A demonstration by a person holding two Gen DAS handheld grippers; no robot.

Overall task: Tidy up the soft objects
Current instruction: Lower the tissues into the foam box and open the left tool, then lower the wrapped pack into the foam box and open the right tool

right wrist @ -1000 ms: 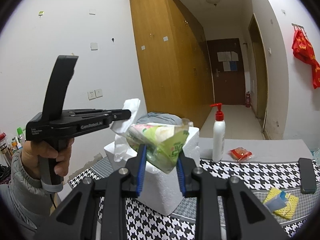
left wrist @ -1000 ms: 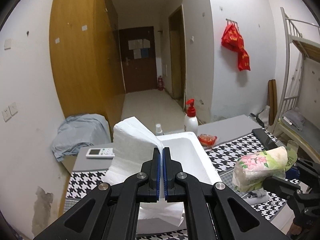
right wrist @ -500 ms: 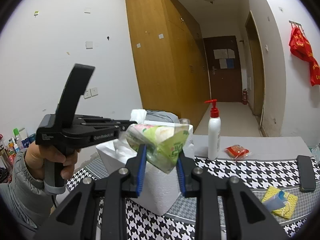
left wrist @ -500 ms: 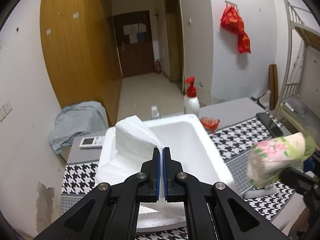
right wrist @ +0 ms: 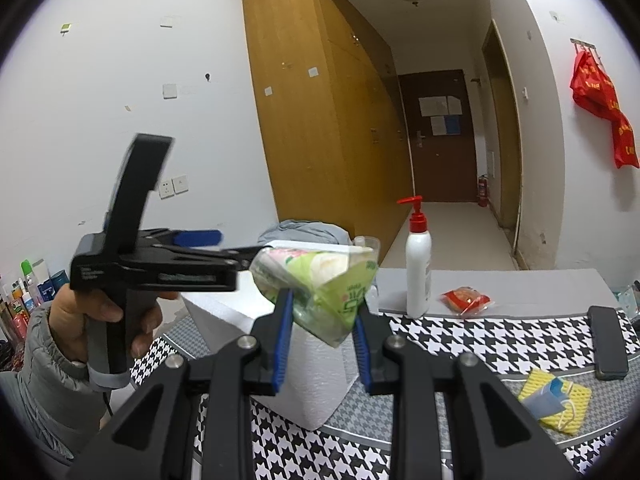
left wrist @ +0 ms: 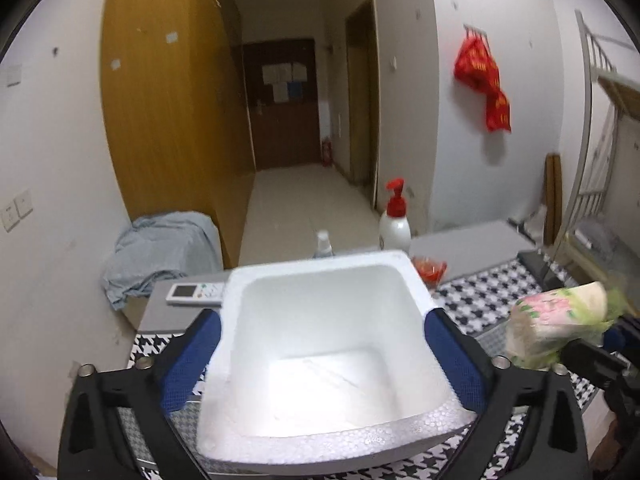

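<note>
Inspection, left to right. Grey sleeve and hand (right wrist: 108, 320) at far left of right wrist view, gripping handle of left gripper (left wrist: 320, 344). Jaws of that gripper opening, spread wide to either side of white foam box (left wrist: 320, 432); nothing between the blue pads (left wrist: 188, 364) but the box below, no contact visible. Box interior bright and washed out; a pale sheet possibly on the floor, cannot tell. Box on the table (left wrist: 476, 304) with houndstooth cover.

Behind box at left: remote control (left wrist: 196, 293) on grey strip, blue-grey cloth (left wrist: 160, 248) heaped beyond the table edge. Small spray bottle top (left wrist: 323, 242) just behind box rim. Pump bottle (right wrist: 418, 272), white with red head, upright on grey strip. Red snack packet (right wrist: 466, 299) just beside it to the right.

Right gripper (right wrist: 320, 340) level with box top, jaws narrow, clamped on green floral tissue pack (right wrist: 320, 284); pack held in air beside box, not inside it.

Far right on the table: dark phone (right wrist: 608, 344) lying flat; yellow sponge (right wrist: 556, 400) near it with a blue-grey item on top.
</note>
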